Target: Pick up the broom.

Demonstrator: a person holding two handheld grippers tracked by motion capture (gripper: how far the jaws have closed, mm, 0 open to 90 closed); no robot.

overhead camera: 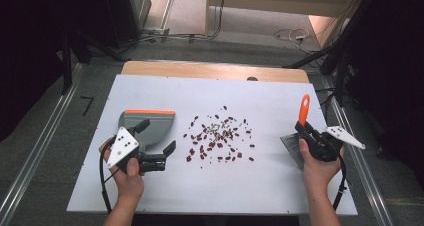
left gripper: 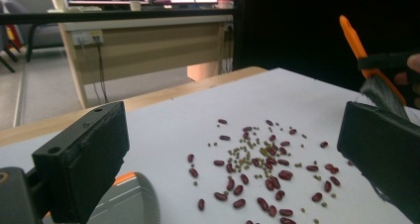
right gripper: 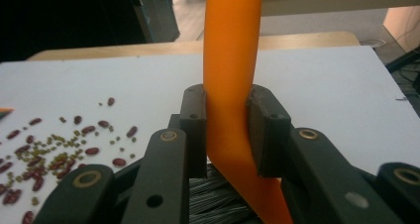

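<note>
Red kidney beans and small green beans (overhead camera: 218,136) lie scattered in the middle of a white board (overhead camera: 270,186). They also appear in the left gripper view as beans (left gripper: 257,169) just ahead of the jaws. A grey dustpan (overhead camera: 145,120) with an orange edge lies at the left. My left gripper (overhead camera: 159,136) hovers over the dustpan's near side, jaws wide apart with nothing clamped; the dustpan (left gripper: 126,201) sits low under one jaw. My right gripper (overhead camera: 306,131) is shut on the orange handle of a brush (overhead camera: 304,108), bristles down by the hand. The pads squeeze the brush handle (right gripper: 230,45).
The white board lies on a wooden table (overhead camera: 210,68) whose far edge shows beyond it. Metal rails (overhead camera: 30,156) run along both sides on the floor. Cables (overhead camera: 290,35) lie beyond the table. A desk (left gripper: 148,40) stands farther off in the left gripper view.
</note>
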